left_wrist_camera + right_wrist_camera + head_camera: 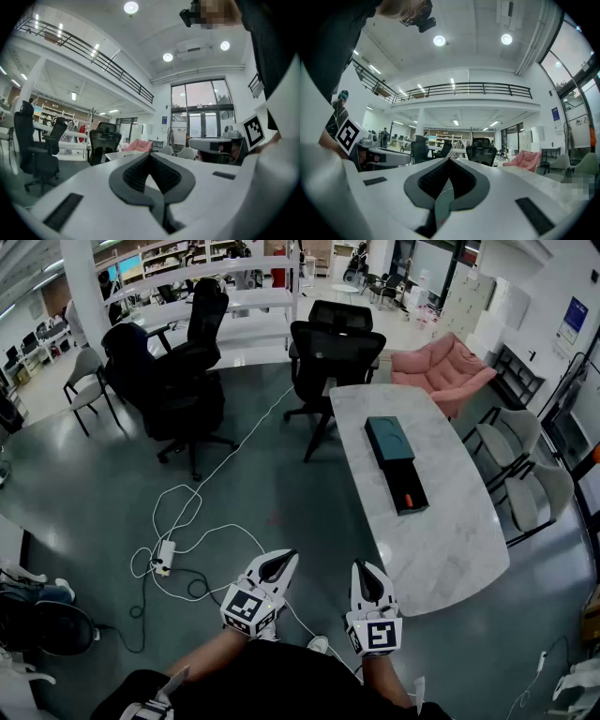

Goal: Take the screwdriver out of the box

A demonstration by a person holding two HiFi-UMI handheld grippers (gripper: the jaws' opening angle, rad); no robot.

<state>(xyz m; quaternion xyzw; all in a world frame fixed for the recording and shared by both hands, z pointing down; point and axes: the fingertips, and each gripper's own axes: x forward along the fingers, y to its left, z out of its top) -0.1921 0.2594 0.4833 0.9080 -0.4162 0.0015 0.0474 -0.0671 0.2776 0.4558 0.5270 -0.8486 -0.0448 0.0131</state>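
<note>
A long dark box (397, 463) lies on the white marble table (448, 545), its teal lid (388, 438) slid toward the far end. In the uncovered near half lies the screwdriver (410, 496), showing a small orange handle. Both grippers are low in the head view, close to my body and short of the table's near end. My left gripper (284, 557) (151, 153) is shut with nothing in it. Just to its right, my right gripper (361, 568) (449, 159) is shut and empty too. Both point level into the room.
Black office chairs (330, 348) stand at the table's far end and on the left (178, 381). A pink armchair (441, 367) is beyond the table, and grey chairs (530, 488) line its right side. White cables and a power strip (164, 557) lie on the grey floor to the left.
</note>
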